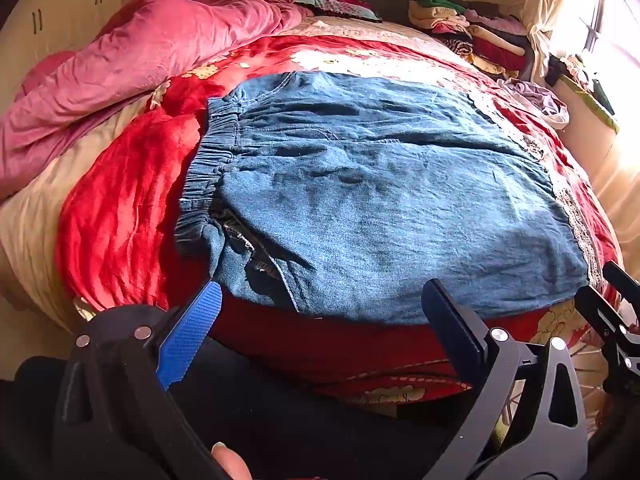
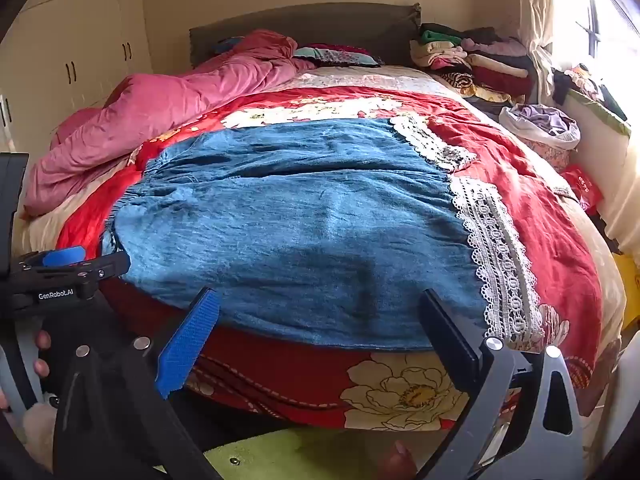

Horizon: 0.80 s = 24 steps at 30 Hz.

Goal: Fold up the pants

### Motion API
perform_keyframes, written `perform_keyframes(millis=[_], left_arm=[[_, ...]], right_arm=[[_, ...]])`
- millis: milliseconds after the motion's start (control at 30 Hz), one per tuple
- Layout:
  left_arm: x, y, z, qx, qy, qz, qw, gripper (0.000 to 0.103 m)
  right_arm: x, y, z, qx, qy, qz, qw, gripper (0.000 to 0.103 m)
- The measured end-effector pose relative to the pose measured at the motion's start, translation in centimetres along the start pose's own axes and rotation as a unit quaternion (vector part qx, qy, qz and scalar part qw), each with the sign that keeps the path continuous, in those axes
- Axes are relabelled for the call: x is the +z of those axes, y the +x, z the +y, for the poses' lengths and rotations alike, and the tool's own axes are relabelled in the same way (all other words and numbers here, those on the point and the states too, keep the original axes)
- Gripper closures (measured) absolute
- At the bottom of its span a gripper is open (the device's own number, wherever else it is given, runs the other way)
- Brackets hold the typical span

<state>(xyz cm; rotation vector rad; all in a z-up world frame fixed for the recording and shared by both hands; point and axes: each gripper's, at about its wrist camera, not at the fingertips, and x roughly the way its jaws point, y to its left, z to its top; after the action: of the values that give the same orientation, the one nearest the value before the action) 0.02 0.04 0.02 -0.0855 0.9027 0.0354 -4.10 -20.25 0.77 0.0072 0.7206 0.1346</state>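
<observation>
Pants (image 1: pixel 360 200) flat on bed (image 1: pixel 120 220) — both hand-held grippers (image 1: pixel 320 316) (image 2: pixel 320 316) gape, empty

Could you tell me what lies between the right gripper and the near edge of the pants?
Only the red flowered bedspread: the right wrist view shows the open right gripper short of the blue pants.

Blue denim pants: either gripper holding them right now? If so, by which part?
Nothing held. The left gripper and right gripper are both open, short of the near edge of the blue denim pants with white lace hems.
</observation>
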Motion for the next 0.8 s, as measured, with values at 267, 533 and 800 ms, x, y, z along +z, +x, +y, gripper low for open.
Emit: perform_keyframes(millis=[267, 533, 800], left_arm=[[0.83, -0.45, 0.23, -0.005, -0.001, -0.001, 1.0000, 0.009], [0.53, -0.27, 0.21, -0.006, -0.002, -0.006, 1.0000, 0.009], [0.37, -0.39, 0.26, -0.008, -0.002, -0.008, 0.9999, 0.009]], right_arm=[[0.09, 0.39, 0.22, 0.005, 0.007, 0.005, 1.000, 0.004], [0.15, 0.15, 0.24, 0.007, 0.001, 0.003, 1.000, 0.004], [0.07, 0.11, 0.30, 0.007, -0.001, 0.001, 1.000, 0.004]])
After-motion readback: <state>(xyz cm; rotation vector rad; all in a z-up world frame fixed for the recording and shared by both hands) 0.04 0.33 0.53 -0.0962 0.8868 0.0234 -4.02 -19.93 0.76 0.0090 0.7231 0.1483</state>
